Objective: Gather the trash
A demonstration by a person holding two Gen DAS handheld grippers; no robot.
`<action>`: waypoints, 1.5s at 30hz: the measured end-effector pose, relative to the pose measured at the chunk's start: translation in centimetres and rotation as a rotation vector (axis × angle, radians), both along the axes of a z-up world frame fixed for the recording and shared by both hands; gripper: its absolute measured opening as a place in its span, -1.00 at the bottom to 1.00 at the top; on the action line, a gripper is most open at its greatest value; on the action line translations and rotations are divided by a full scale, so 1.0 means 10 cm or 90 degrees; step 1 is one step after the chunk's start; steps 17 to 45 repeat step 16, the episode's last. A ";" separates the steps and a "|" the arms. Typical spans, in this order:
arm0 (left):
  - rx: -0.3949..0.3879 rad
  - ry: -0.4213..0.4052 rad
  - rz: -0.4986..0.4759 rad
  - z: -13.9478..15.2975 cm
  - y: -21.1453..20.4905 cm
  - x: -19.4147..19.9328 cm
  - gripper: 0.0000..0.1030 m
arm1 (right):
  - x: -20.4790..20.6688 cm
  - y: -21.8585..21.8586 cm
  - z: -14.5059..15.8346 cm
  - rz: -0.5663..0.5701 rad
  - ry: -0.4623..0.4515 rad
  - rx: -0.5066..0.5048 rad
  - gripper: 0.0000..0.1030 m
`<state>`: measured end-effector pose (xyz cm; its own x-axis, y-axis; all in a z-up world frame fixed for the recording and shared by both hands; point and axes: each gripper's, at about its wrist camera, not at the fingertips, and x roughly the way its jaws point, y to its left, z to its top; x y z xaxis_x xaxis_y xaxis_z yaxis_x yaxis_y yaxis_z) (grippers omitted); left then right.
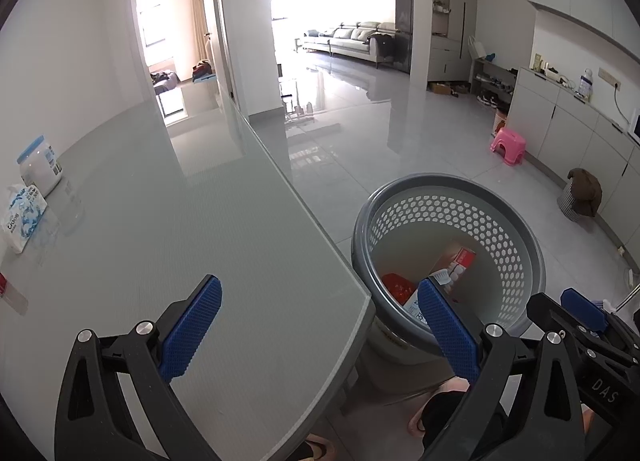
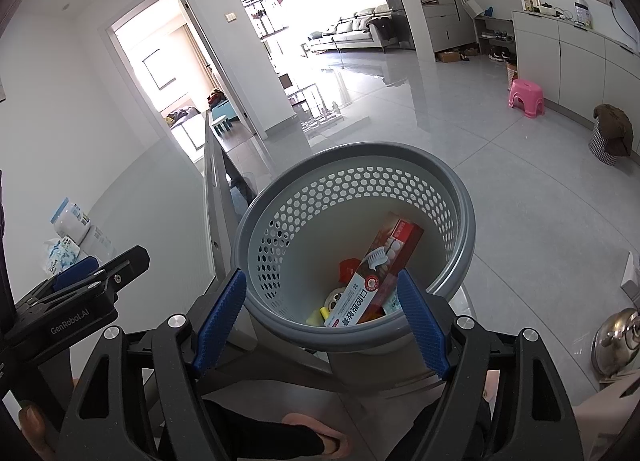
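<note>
Since the toothpaste box [image 2: 374,275] lies in the bin [image 2: 452,181], we hold both grippers [image 1: 320,325] [image 2: 322,317] wide open and empty over the table's corner [image 1: 352,301].

toothpaste box [image 2: 382,271] in basket [image 2: 460,197] | basket right of table [image 1: 200,221]

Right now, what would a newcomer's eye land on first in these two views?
The grey perforated basket on the floor beside the glass table, with a long toothpaste box leaning inside over smaller scraps. Then both open, empty blue-padded tongs, left and right, and a pink stool across the tiled floor.
</note>
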<state>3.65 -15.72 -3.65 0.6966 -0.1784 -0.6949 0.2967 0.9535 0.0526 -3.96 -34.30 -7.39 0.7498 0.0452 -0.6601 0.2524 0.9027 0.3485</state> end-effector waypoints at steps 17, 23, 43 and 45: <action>-0.001 0.003 0.000 0.00 0.03 0.00 0.88 | -0.01 0.00 0.00 0.000 0.000 0.000 0.45; -0.001 0.003 0.000 0.00 0.03 0.00 0.88 | -0.01 0.00 0.00 0.000 0.000 0.000 0.45; -0.001 0.003 0.000 0.00 0.03 0.00 0.88 | -0.01 0.00 0.00 0.000 0.000 0.000 0.45; -0.001 0.003 0.000 0.00 0.03 0.00 0.88 | -0.01 0.00 0.00 0.000 0.000 0.000 0.45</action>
